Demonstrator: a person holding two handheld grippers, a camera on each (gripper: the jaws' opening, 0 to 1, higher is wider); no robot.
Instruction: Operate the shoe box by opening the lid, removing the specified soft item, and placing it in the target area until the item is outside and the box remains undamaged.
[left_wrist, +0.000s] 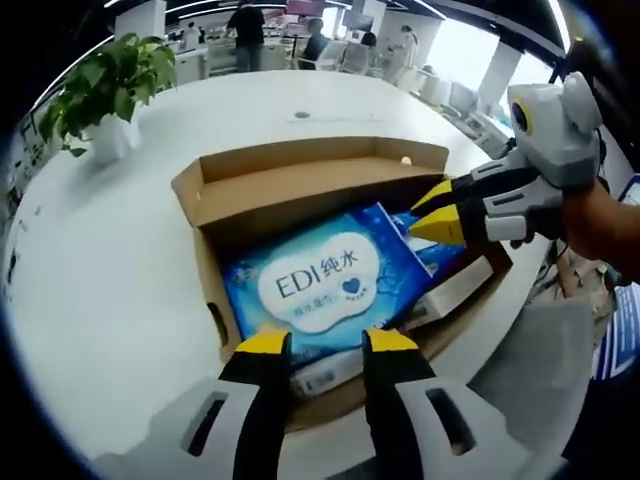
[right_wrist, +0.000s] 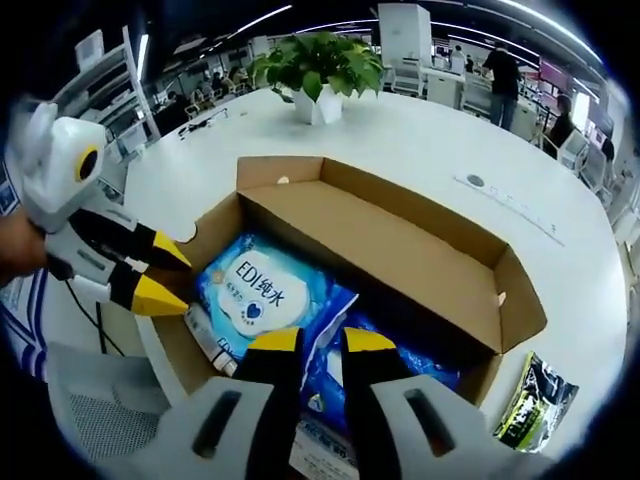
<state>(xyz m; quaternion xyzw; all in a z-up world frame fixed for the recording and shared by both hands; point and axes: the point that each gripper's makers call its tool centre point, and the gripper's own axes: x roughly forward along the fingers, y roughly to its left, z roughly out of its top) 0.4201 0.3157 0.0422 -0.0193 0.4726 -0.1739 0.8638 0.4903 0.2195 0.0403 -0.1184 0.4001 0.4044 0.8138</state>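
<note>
An open brown cardboard shoe box (left_wrist: 300, 185) (right_wrist: 400, 250) lies on a white round table, its lid folded back. Inside lies a blue soft wipes pack (left_wrist: 320, 285) (right_wrist: 255, 290) with a white label. My left gripper (left_wrist: 327, 345) stands open at the box's near edge, its jaws on either side of the pack's end; it also appears from the left (right_wrist: 165, 277). My right gripper (right_wrist: 320, 342) has its jaws close together on the pack's crumpled blue edge, and it reaches in from the right (left_wrist: 412, 222) at the pack's corner.
A second blue pack (left_wrist: 440, 255) and a white carton (left_wrist: 455, 290) lie in the box too. A potted plant (left_wrist: 110, 90) (right_wrist: 320, 65) stands on the table (left_wrist: 100, 260). A dark green packet (right_wrist: 540, 395) lies beside the box. Grey chairs (left_wrist: 530, 370) stand at the table edge; people stand far behind.
</note>
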